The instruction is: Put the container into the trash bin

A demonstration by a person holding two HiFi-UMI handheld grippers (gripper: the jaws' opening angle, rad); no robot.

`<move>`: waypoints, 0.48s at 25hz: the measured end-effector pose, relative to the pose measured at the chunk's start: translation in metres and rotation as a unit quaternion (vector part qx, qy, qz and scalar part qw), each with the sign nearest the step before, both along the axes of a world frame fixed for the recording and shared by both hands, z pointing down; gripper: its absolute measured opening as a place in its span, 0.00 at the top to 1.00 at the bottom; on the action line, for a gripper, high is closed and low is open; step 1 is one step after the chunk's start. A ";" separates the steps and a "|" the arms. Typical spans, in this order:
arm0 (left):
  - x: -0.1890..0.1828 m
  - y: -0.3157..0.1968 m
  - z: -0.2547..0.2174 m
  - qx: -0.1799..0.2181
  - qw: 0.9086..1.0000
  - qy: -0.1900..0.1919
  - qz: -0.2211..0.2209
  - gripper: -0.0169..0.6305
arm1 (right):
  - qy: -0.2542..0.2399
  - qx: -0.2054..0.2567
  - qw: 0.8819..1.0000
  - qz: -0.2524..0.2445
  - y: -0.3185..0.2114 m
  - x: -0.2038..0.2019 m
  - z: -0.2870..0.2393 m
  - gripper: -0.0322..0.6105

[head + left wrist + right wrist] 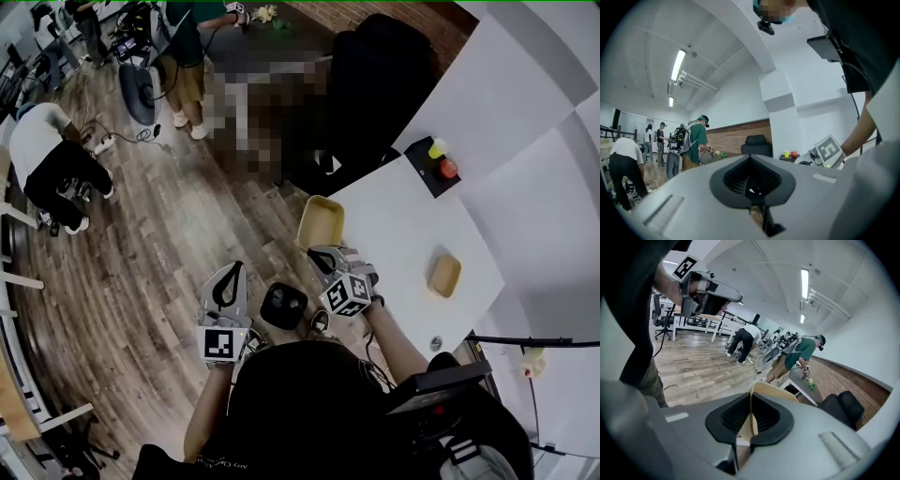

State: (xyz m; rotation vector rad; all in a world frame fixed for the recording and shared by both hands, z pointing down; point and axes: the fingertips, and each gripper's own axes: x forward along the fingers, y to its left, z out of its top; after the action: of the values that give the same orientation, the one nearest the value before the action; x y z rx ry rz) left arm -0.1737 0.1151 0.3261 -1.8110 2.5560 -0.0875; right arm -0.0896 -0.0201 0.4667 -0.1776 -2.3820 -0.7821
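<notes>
close under me, between my two hands, the trash bin (283, 306) sits on the wood floor (169, 244): black, seen from above. my left gripper (228, 274) hangs just left of it, jaws together on nothing and pointing out level. it has no part in the job yet, as i read it.

my right gripper (325, 251) is just right of the bin and a little beyond it. its jaws are pinched narrow on one wall of the container (321, 222), a tan open tray. the container is carried in the air, off the near-left corner of the table (403, 234), not touching it that i can see.

step: carry phase. container is lifted, not yet over the bin.

next move, my judgement:
- bring the container back toward me and left until it hangs over the bin's mouth
- tip it down, then spread the jaws
- the mouth looks no wider than the container, so it may have to go in edge first; i cannot tell the fit for sure

edges and room:
- the table edge runs just right of my right hand, so keep the wrist off that corner
- open floor lies left of the bin
- a second tan container (444, 275) lies near the table's right edge, well apart
- farther on, a black tray (424, 173) sits at the table's far corner, with a dark chair (375, 84) beyond
- people (56, 159) are working well off across the floor
</notes>
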 end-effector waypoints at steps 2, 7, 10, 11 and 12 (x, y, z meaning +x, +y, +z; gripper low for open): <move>0.001 0.002 0.000 -0.007 1.000 0.004 -0.003 0.99 | -0.003 0.002 1.000 -0.010 0.005 -0.006 -0.002 0.90; 0.000 0.008 0.005 -0.014 1.000 0.007 -0.012 0.99 | -0.002 -0.004 0.999 -0.036 0.019 -0.016 -0.003 0.90; 0.000 0.011 0.008 -0.010 1.000 0.013 -0.016 0.99 | -0.003 -0.004 0.999 -0.043 0.026 -0.019 -0.003 0.90; 0.000 0.012 0.007 -0.015 1.000 0.016 -0.015 0.99 | -0.003 -0.004 0.999 -0.045 0.028 -0.019 -0.003 0.90; 0.001 0.013 0.007 -0.019 1.000 0.016 -0.014 0.99 | -0.002 -0.005 0.999 -0.046 0.030 -0.019 -0.002 0.90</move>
State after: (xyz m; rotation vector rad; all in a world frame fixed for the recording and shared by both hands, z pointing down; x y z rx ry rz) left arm -0.1729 0.1279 0.3334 -1.8041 2.6198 -0.1086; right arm -0.1089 0.0099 0.4644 -0.2922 -2.3965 -0.8148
